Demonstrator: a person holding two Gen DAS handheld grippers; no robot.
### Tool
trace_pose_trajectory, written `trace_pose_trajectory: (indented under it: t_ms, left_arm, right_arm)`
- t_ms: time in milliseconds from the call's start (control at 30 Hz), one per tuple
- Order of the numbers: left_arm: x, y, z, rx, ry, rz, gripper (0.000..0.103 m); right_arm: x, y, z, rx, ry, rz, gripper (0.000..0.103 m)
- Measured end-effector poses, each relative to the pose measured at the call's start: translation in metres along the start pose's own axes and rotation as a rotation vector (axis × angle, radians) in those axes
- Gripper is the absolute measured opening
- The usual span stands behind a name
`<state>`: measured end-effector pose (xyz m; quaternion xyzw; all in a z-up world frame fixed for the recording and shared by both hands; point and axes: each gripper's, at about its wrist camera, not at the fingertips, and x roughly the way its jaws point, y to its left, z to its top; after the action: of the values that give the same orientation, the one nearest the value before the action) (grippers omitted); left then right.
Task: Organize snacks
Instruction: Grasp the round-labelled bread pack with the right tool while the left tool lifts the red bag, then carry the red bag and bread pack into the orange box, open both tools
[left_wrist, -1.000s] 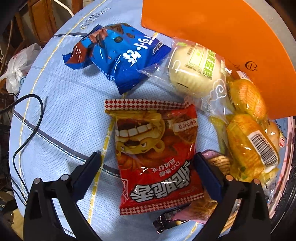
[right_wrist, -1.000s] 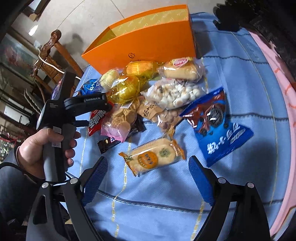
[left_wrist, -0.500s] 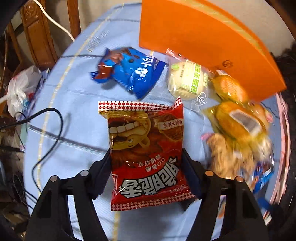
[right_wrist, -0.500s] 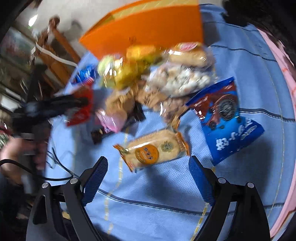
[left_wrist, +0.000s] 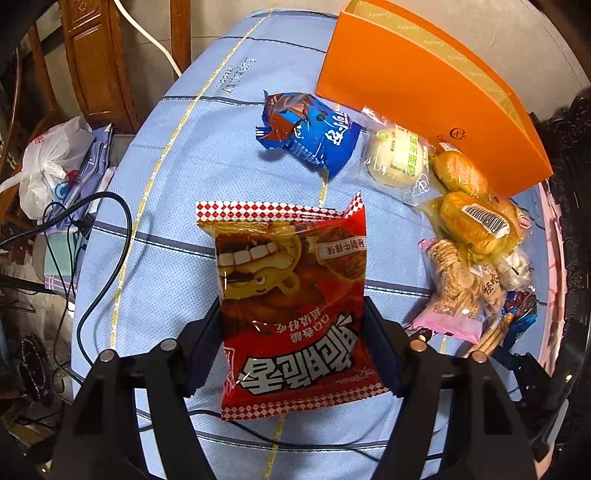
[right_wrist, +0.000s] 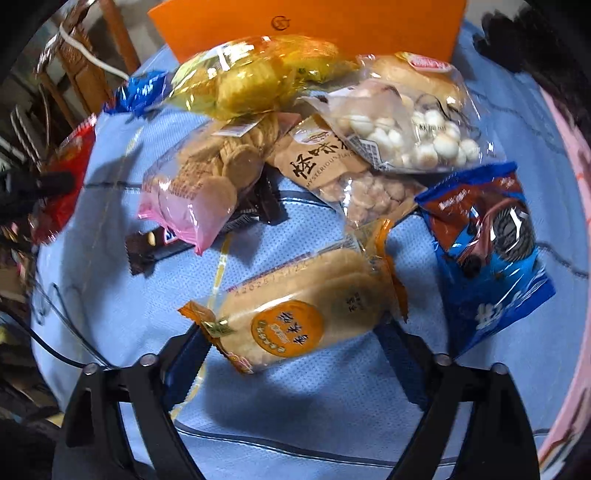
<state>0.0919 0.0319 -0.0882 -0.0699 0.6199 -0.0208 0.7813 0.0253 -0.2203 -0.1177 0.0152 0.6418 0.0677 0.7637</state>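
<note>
My left gripper (left_wrist: 291, 317) is shut on a red snack bag (left_wrist: 288, 295) and holds it up off the blue tablecloth (left_wrist: 166, 184). In the right wrist view that bag (right_wrist: 62, 177) shows blurred at the far left. My right gripper (right_wrist: 291, 343) points down over a clear pack of rice crackers (right_wrist: 306, 314) with an orange label. Its jaws are closing, one at each end of the pack, which still lies flat and unsqueezed. An open orange box (left_wrist: 424, 92) stands at the back of the table.
A pile of snacks lies before the box: yellow cakes (right_wrist: 258, 81), white balls (right_wrist: 406, 136), round biscuits in a pink pack (right_wrist: 207, 177), a dark bar (right_wrist: 155, 247), blue cookie packs (right_wrist: 491, 251) (left_wrist: 314, 133). A cable (left_wrist: 110, 258) and a white plastic bag (left_wrist: 48, 166) sit left.
The left gripper closed on the red bag and lifted it off the cloth. The right gripper came down over the rice cracker pack and its jaws have narrowed around it.
</note>
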Motion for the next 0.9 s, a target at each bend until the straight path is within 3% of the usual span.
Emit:
trace_pose_trajectory:
  t_ms: [133,533,667,900]
  left_arm:
    - [-0.001,-0.003,0.000,0.011,0.005,-0.012,0.069]
    - [-0.032,-0.022,0.002,0.068,-0.065,-0.061,0.069]
    - [-0.058,-0.033,0.017,0.097,-0.142,-0.090,0.069]
    - [-0.095,-0.057,0.078,0.109,-0.247,-0.115,0.069]
  right_arm:
    - [-0.019,-0.001,0.001,0.032,-0.051,0.050,0.071]
    - [-0.090,-0.002,0.016,0.032,-0.227,0.126,0.071]
    - [-0.118,-0.007,0.042,0.008,-0.304,0.117,0.071]
    - [-0.157,-0.024,0.110,-0.002,-0.452,0.066,0.071]
